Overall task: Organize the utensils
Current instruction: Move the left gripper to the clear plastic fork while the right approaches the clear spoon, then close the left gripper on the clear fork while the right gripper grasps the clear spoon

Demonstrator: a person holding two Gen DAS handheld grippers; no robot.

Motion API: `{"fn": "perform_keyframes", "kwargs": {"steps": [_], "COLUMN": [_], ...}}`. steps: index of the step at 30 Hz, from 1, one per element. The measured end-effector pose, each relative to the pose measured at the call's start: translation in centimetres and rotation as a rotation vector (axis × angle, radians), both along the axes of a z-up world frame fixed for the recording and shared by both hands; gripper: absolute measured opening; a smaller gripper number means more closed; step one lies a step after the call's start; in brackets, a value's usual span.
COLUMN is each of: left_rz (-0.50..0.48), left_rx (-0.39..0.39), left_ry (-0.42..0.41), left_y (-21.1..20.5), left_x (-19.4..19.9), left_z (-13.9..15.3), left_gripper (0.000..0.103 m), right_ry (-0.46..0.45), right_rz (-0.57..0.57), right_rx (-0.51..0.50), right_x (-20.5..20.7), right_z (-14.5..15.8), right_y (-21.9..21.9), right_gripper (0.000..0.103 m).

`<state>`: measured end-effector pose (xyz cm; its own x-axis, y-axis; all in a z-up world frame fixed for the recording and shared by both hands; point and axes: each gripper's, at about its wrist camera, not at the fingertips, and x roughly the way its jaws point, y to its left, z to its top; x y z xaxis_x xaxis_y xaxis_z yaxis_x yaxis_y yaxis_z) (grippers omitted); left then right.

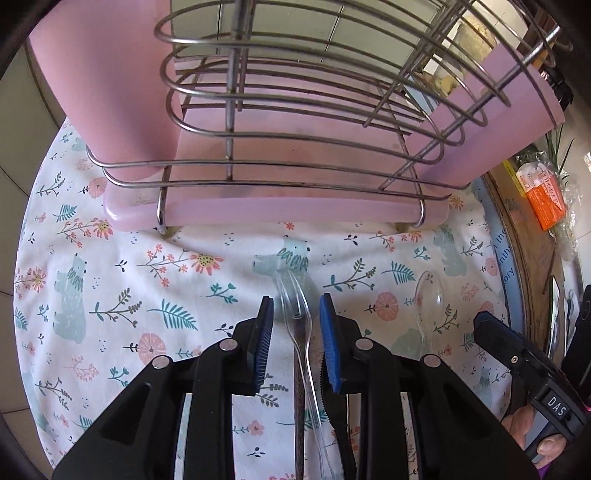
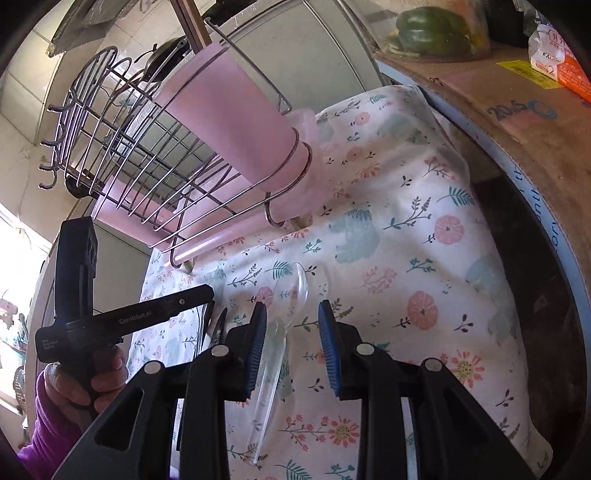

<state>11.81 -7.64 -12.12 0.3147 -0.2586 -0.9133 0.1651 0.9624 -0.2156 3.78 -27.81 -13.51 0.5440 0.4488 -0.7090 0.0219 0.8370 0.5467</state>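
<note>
A clear plastic fork (image 1: 295, 306) lies on the floral cloth (image 1: 110, 280) beside a dark chopstick-like stick (image 1: 299, 387). My left gripper (image 1: 295, 314) is open, its blue pads either side of the fork, not touching it. A clear plastic spoon (image 2: 284, 314) lies on the cloth; it also shows in the left wrist view (image 1: 428, 299). My right gripper (image 2: 291, 317) is open with its pads straddling the spoon. The wire utensil rack (image 1: 295, 110) with pink plastic cups (image 2: 236, 122) stands just beyond both.
A cardboard box (image 2: 517, 110) borders the cloth on the right, with an orange packet (image 1: 546, 199) and a green pepper (image 2: 432, 29) on it. The left gripper and the hand holding it show at the left of the right wrist view (image 2: 110, 325).
</note>
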Motion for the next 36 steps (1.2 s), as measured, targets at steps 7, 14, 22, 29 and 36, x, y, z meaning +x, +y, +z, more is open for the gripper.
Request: {"fn": "perform_keyframes", "kwargs": {"steps": [7, 14, 22, 29, 36], "left_rz": [0.002, 0.015, 0.022, 0.032, 0.052], "left_rx": [-0.063, -0.197, -0.282, -0.29, -0.308], "left_ry": [-0.044, -0.108, -0.188, -0.229, -0.266], "left_y": [2.0, 4.9, 7.7, 9.6, 11.0], "left_x": [-1.0, -2.4, -4.2, -5.4, -6.1], "left_z": [1.1, 3.9, 6.9, 7.7, 8.1], "left_gripper": [0.012, 0.012, 0.012, 0.012, 0.012], "right_ry": [0.023, 0.059, 0.109, 0.155, 0.09], "right_rz": [-0.004, -0.019, -0.012, 0.034, 0.014], "right_rx": [0.029, 0.043, -0.01, -0.107, -0.146], "right_x": [0.4, 1.3, 4.2, 5.4, 4.5], "right_z": [-0.1, -0.2, -0.7, -2.0, -1.7], "right_y": [0.0, -0.1, 0.6, 3.1, 4.0], "right_gripper": [0.028, 0.029, 0.029, 0.029, 0.002]}}
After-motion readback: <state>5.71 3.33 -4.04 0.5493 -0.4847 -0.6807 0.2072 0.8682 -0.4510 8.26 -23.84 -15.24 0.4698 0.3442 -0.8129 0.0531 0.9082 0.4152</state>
